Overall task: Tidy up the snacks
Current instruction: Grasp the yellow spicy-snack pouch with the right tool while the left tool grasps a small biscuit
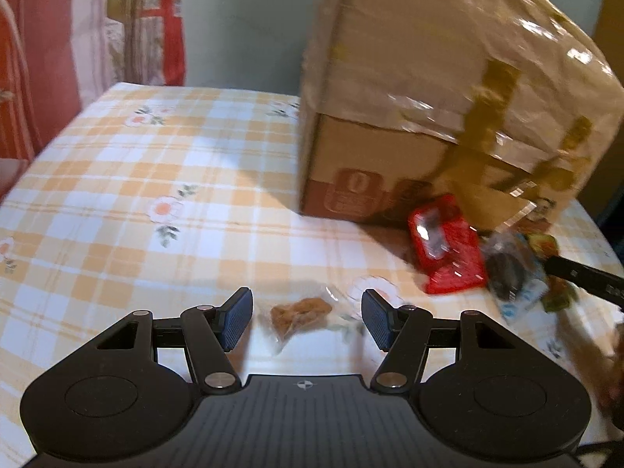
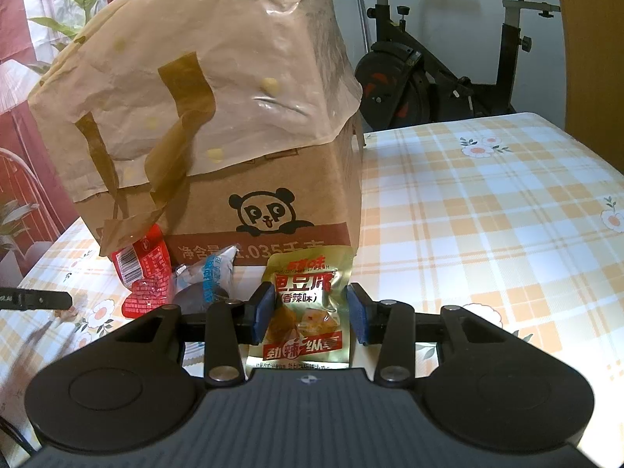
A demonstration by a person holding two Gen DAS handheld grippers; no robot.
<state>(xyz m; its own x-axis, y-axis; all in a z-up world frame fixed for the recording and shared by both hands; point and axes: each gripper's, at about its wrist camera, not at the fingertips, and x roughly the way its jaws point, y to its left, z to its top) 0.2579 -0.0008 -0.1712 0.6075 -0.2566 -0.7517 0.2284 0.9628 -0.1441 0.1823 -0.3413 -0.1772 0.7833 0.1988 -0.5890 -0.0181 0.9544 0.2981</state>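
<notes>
A small clear-wrapped brown snack lies on the checked tablecloth between the fingers of my left gripper, which is open with neither pad touching it. My right gripper is shut on a gold snack packet with red lettering, a pad against each side edge. To its left lie a red packet and a blue-and-clear packet holding something dark. In the left wrist view the red packet and the blue one lie at the box's foot, with a right gripper finger beside them.
A tall cardboard box with a panda print stands on the table, with a crumpled brown paper bag draped over its top. An exercise bike stands behind the table. Curtains hang at the far left.
</notes>
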